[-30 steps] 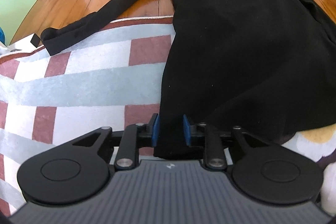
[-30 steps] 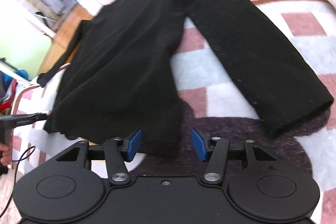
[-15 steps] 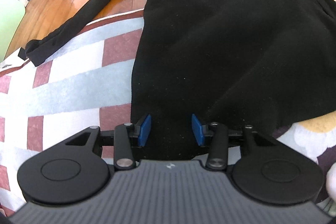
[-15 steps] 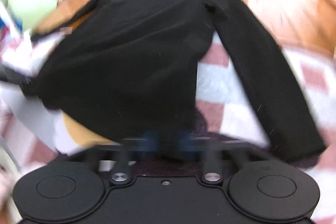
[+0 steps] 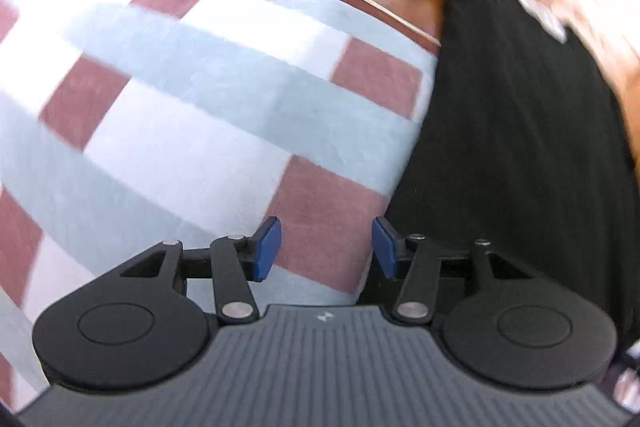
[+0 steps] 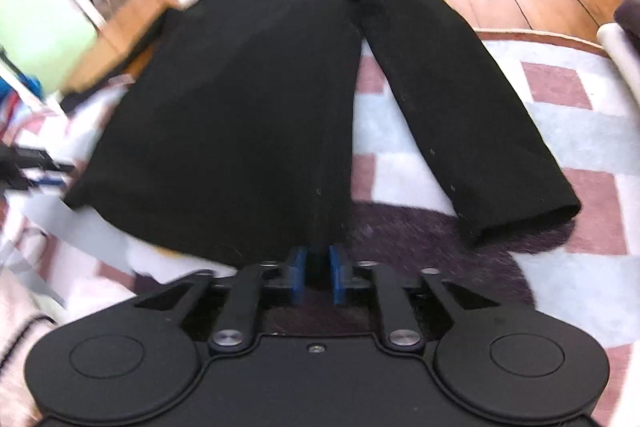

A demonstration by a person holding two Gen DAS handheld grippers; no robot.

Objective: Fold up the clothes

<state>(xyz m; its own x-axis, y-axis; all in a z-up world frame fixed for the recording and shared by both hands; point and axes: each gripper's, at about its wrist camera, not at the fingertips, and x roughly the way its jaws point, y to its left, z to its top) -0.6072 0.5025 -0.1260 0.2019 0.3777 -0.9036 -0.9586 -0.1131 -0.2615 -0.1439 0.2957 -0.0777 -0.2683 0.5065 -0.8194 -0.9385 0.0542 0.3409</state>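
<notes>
Sweater point(image 6: 248, 115) flat on checked rug point(image 5: 192, 99), hem pinched in right gripper point(image 6: 317, 273); left gripper point(image 5: 326, 247) spread, empty; neckline blurred.

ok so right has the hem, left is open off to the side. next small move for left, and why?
Probably swing the left gripper toward the black sweater and close on its near hem corner. It is open over the checked rug with nothing between its pads, the sweater's edge just beside its right pad. The right gripper is shut on the hem, so one corner is unheld.
</notes>
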